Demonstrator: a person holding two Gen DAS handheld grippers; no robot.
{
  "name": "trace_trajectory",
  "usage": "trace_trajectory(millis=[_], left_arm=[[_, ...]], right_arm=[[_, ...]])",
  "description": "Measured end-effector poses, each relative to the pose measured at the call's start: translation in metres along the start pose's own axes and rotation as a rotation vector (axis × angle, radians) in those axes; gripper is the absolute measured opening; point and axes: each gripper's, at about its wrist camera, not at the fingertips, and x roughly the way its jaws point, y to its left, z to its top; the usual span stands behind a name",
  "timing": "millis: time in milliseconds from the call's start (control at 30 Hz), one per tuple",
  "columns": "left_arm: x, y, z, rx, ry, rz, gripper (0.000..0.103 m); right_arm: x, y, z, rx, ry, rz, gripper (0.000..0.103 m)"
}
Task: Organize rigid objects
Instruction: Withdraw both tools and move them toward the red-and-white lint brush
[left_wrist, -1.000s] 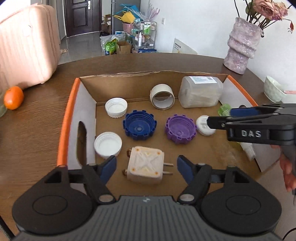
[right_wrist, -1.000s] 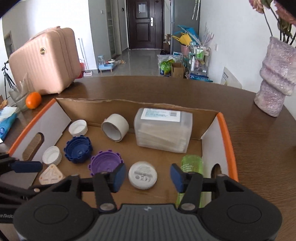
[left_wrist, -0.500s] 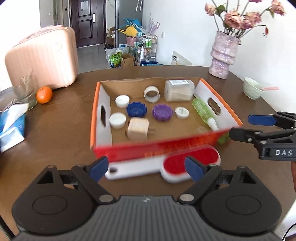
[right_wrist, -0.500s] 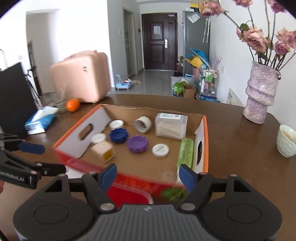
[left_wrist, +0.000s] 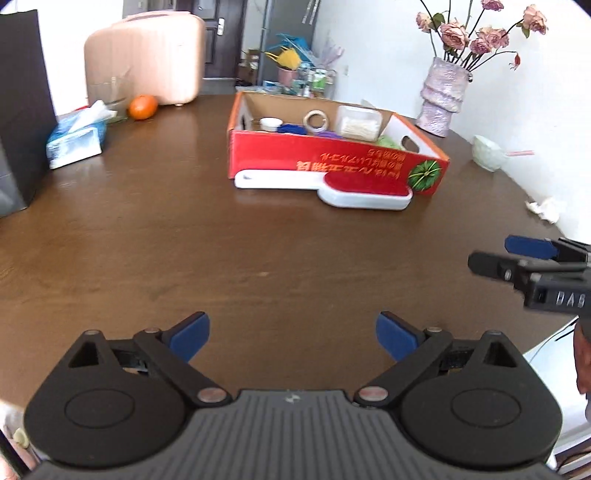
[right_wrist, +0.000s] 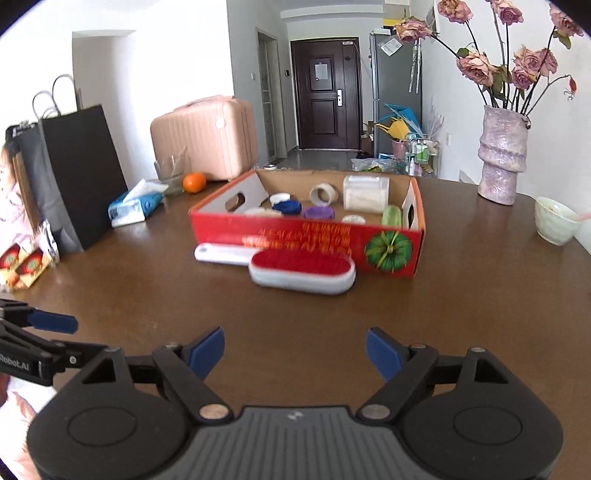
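Along the table's left edge I see a black paper bag, then a blue tissue pack and an orange nearer the far edge. Toward the table's middle stands the red cardboard box; its near wall carries gold lettering that reads upside down and is too blurred for me to make out, beside a green pumpkin picture. Inside I can pick out white caps, a blue lid, a purple lid, a tape roll, a clear container and a green bottle. A white lint brush with a red pad lies on the table just in front of the box. At the far right edge stand a pink vase and a pale bowl.

My left gripper hangs over bare wood, jaws spread wide with nothing between them, having just been opening. My right gripper does likewise; its side reads what looks like "DAS".
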Motion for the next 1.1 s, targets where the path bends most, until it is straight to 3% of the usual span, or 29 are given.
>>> trace_trajectory(millis=[233, 467, 967, 1100], left_arm=[[-0.01, 0.004, -0.024, -0.036, 0.012, 0.034, 0.099], [-0.003, 0.007, -0.032, -0.052, 0.042, 0.051, 0.099], [0.022, 0.013, -0.018, -0.069, 0.072, 0.067, 0.099], [0.033, 0.018, 0.002, -0.063, 0.023, 0.051, 0.1]], right_arm=[[-0.008, 0.026, -0.037, -0.019, 0.02, -0.011, 0.086], [-0.012, 0.026, -0.049, 0.003, 0.029, 0.005, 0.086], [0.013, 0.011, -0.042, 0.034, 0.041, -0.002, 0.086], [0.025, 0.003, -0.037, 0.04, 0.029, -0.008, 0.087]])
